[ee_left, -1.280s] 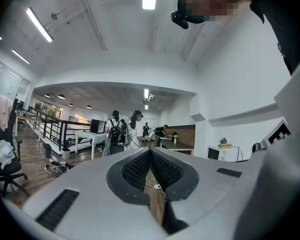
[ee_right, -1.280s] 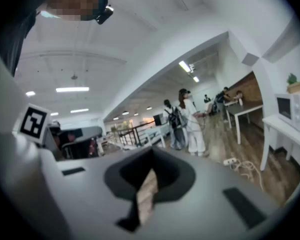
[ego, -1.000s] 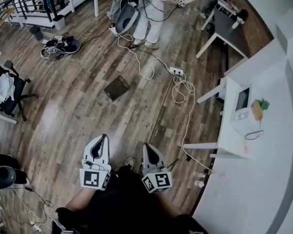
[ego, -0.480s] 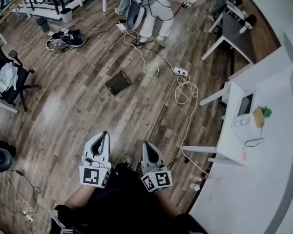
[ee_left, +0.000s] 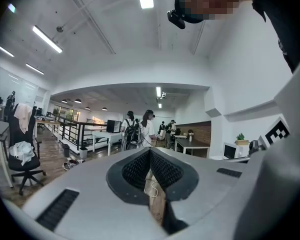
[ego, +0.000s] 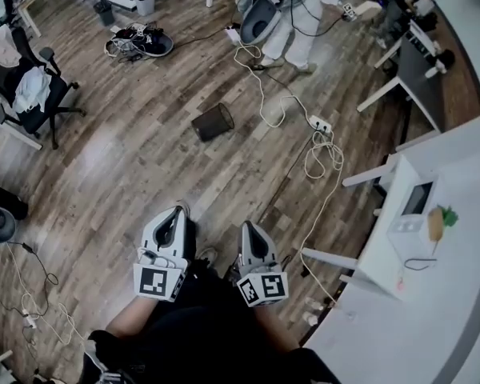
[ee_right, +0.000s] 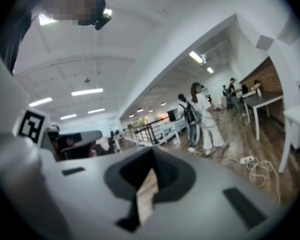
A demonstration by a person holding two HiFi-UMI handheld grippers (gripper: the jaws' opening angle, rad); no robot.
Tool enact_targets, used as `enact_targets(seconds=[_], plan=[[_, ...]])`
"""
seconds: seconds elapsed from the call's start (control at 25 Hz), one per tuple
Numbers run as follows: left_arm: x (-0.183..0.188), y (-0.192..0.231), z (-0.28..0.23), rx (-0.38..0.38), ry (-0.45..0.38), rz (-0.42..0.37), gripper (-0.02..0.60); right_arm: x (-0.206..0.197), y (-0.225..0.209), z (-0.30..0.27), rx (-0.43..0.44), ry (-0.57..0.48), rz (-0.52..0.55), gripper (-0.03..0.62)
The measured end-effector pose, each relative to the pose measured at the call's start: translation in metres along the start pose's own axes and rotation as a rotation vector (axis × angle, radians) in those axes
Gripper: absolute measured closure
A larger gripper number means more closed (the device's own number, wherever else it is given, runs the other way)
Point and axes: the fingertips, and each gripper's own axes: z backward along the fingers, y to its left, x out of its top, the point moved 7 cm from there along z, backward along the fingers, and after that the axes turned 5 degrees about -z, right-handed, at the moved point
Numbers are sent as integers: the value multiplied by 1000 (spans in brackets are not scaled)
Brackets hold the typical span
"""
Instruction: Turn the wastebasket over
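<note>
Open floor to wastebasket, cable right

Head view steep down; L+R gripper views level, share floor.

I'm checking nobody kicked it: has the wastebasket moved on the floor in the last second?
No. The wastebasket lies left of the power strip, with the same gap as before; only the camera view shifted.

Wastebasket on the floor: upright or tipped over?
Tipped, it seems: the wastebasket lies on its side on the floor, its long mesh wall showing.
</note>
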Motion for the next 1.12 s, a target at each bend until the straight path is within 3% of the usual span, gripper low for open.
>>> enact_targets(seconds=[0.28,0.56,1.12], plan=[[-18,21,-29,41,14,10,551,-6,-17,-45,21,27,9,562],[-31,57,-105,65,46,27,551,1,-50,-123,14,71,9,562],[-34,194,-305,108,82,73,551,47,-83,-367,48,153,60,562]])
